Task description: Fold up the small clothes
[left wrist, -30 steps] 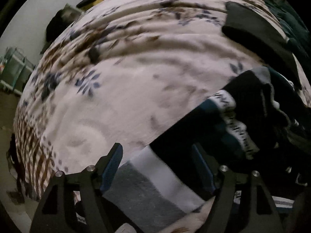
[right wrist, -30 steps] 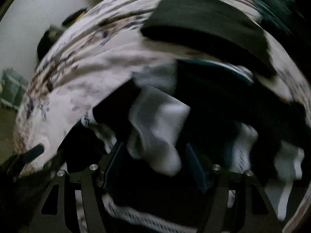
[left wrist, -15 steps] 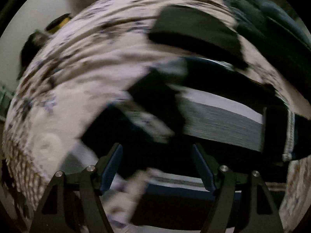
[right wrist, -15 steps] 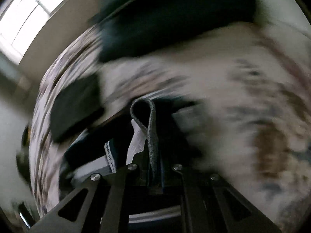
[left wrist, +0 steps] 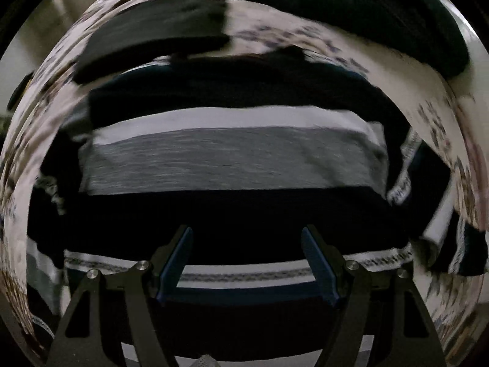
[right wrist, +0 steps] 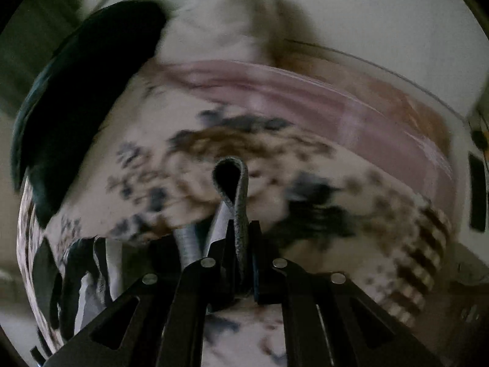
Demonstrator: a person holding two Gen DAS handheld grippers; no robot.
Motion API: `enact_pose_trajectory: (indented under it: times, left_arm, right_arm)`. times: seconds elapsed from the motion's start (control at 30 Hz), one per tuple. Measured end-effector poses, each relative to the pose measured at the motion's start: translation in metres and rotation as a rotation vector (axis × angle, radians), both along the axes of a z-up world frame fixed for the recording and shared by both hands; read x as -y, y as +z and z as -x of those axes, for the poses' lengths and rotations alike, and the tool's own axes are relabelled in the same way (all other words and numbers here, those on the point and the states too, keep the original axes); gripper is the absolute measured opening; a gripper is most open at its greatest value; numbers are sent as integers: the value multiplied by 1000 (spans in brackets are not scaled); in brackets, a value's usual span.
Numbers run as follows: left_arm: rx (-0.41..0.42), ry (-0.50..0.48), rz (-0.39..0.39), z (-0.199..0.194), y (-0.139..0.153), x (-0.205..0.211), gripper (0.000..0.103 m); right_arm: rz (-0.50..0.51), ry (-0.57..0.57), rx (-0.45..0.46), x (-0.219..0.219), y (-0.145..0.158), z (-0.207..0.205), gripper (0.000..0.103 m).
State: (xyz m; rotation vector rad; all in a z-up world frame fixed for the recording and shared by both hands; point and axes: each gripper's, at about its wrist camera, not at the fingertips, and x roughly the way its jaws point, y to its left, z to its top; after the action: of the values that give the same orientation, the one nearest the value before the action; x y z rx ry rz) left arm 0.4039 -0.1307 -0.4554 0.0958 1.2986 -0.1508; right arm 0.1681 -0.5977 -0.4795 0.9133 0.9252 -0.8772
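**Striped garment spread on the bed, one edge pinched by the right gripper**

Because both views are smeared by motion blur, much of the fine detail is hard to make out. In the left wrist view one striped garment (left wrist: 232,153) lies across the floral bedspread (left wrist: 275,27), showing black, white and grey bands plus a patterned white trim near its close edge; whether it is a shirt or shorts cannot be told. Its lower part is cut off behind the left gripper (left wrist: 246,263), whose jaws stand wide apart over the garment's dark band with nothing held between them. Beyond the striped garment, one flat dark folded piece (left wrist: 152,33) rests on the bedspread, and further beyond, to the right, one dark teal heap (left wrist: 351,9) runs out of the frame. To the right of the striped garment, other black-and-white cloth (left wrist: 437,238) is bunched, its count unclear.

In the right wrist view the right gripper (right wrist: 241,244) has its jaws closed tight on a grey fabric edge (right wrist: 241,202) that loops up above the tips; this looks like part of the striped garment, whose bands hang to the left below the jaws. Behind the loop lies the blurred bedspread, with one pink band (right wrist: 336,101) across it and the dark teal heap at upper left.
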Motion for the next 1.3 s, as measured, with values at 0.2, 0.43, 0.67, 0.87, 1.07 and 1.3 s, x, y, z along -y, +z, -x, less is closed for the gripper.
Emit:
enact_pose_trajectory:
  times: [0.2,0.43,0.67,0.87,1.07,1.3]
  left_arm:
    - [-10,-88,-25,11,-8,50,72]
    - [-19,-109,-41,12,-16,71,72]
    - [-50,-117,-69,19,-33,74,72]
    - [-93,-97,-86,28,-48,61,72]
    - [-152,-41,-21,32,-74,46,82]
    - [-145,-57,-45,32,-82,52,92]
  right_arm:
    - [14,-87,-16,30,-21,38,7]
    - [31,-168,-44,56,-26,73,7]
    - [-103,-184,20,72,-48,99,8]
    - [-224,-345,196,56,-62,134,64]
    - [-388,-423,281,44,-125,117,66]
    - [-251,-491,386,48,-104,113,12]
